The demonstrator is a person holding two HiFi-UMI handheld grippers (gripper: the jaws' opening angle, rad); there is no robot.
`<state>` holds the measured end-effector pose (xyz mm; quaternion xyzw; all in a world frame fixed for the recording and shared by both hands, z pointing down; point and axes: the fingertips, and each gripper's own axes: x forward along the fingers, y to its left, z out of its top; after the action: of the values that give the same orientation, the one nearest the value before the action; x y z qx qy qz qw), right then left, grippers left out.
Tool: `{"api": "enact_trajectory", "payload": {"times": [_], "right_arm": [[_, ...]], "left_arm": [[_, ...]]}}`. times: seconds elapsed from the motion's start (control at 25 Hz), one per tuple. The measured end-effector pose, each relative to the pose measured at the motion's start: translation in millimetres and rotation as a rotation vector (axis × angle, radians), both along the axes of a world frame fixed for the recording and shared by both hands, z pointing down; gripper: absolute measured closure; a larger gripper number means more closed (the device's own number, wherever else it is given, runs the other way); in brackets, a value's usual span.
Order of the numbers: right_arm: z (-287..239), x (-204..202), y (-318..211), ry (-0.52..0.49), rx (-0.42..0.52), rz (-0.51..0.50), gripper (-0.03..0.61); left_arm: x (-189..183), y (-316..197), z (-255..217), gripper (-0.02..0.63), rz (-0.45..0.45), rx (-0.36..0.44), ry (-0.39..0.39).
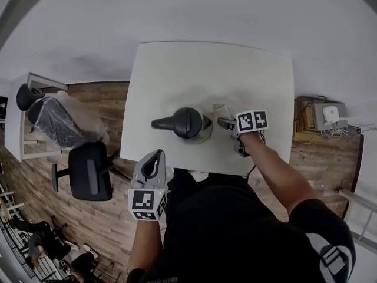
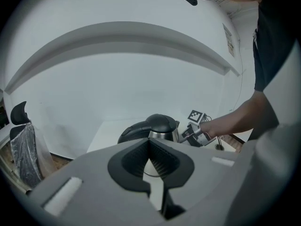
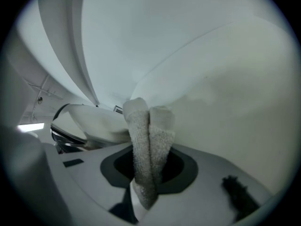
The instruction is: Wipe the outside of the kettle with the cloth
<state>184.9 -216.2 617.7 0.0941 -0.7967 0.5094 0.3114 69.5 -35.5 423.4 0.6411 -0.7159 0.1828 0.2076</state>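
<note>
A steel kettle (image 1: 189, 124) with a black lid and a black handle pointing left stands on the white table (image 1: 177, 69), toward its near edge. My right gripper (image 1: 221, 122) is at the kettle's right side, shut on a folded white cloth (image 3: 148, 131) that sticks up between its jaws. The cloth (image 1: 220, 110) lies against or very near the kettle wall (image 3: 77, 126); contact cannot be told. My left gripper (image 1: 156, 155) hovers off the table's near edge, jaws together and holding nothing, pointing at the kettle (image 2: 160, 126). The right gripper (image 2: 189, 132) also shows in the left gripper view.
A black office chair (image 1: 89, 171) and a plastic-covered chair (image 1: 65, 119) stand on the wooden floor left of the table. A low shelf with a white device (image 1: 330, 114) is at the right. The far half of the table holds nothing I can see.
</note>
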Motion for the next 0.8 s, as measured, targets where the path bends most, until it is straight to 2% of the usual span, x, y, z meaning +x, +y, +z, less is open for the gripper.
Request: {"api": "enact_trajectory", "payload": {"times": [0.12,0.24,0.36,0.52,0.64,0.8], "right_arm": [[-42.8,2.6,0.4,-0.126,0.02,0.037,0.486],[-82.5,3.5,-1.6,-0.205,0.053,0.043,0.486],[-127.6,1.0,1.8,-0.25,0.191,-0.031,0.486],[-158.2,-7.4,10.7,-0.182,0.452,-0.203,0.486],[-165.7,-20.1,13.5,-0.13,0.53,-0.293,0.486],[-168.0,-35.2,10.3,-0.056,0.58,-0.416,0.486]], "left_arm": [[-9.5,0.0,-3.1,0.606,-0.006,0.0,-0.015],[-24.0,-5.4,-3.6,0.606,0.013,0.012,-0.032],[-35.6,-14.1,-5.1,0.606,0.073,0.016,-0.053],[-49.4,-30.2,-7.7,0.606,0.139,0.035,-0.058],[-58.7,-33.4,-2.3,0.606,0.191,0.034,-0.057],[-75.0,-34.2,4.3,0.606,0.201,0.046,-0.041]]}}
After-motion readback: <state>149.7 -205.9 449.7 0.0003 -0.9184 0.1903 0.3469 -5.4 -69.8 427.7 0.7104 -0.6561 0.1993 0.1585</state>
